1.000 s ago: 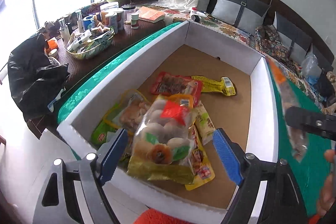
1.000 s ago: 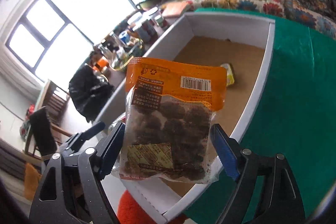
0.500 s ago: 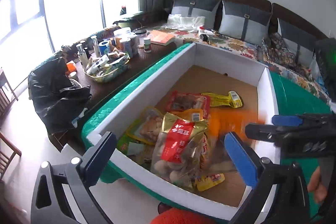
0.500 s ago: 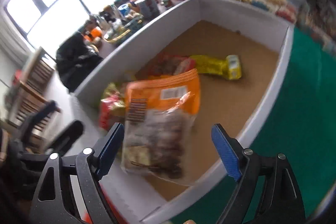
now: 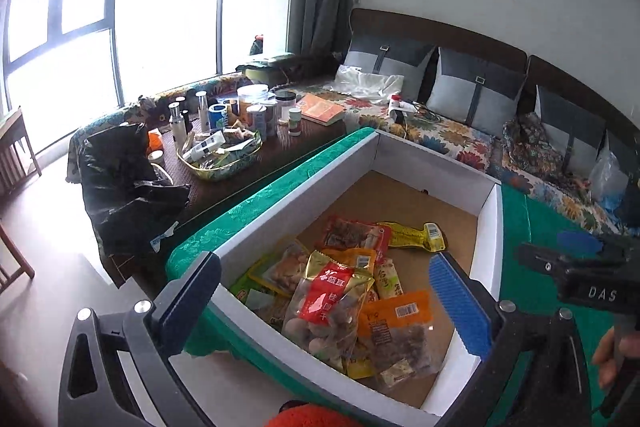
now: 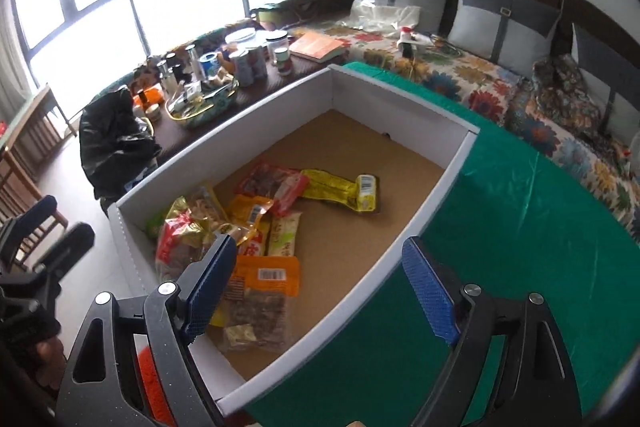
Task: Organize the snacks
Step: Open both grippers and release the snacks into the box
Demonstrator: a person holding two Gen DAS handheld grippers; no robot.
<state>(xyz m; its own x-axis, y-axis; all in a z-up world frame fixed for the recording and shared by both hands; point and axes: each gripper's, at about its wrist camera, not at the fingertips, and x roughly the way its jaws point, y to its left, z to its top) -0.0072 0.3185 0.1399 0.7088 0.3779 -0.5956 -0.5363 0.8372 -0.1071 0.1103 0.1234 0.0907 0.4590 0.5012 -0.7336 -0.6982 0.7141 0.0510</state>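
1. Left wrist view: the orange-topped snack bag lies flat in the white box, orange header toward the far wall, long axis running front to back.
2. The left gripper gapes wide and empty above the near wall; the bag lies below, nearer its right finger.
3. Right wrist view: the right gripper is wide open, holding nothing.
4. The bag lies beside its left finger, partly hidden by it.

both the left tool and right tool hang spread wide, gripping nothing.
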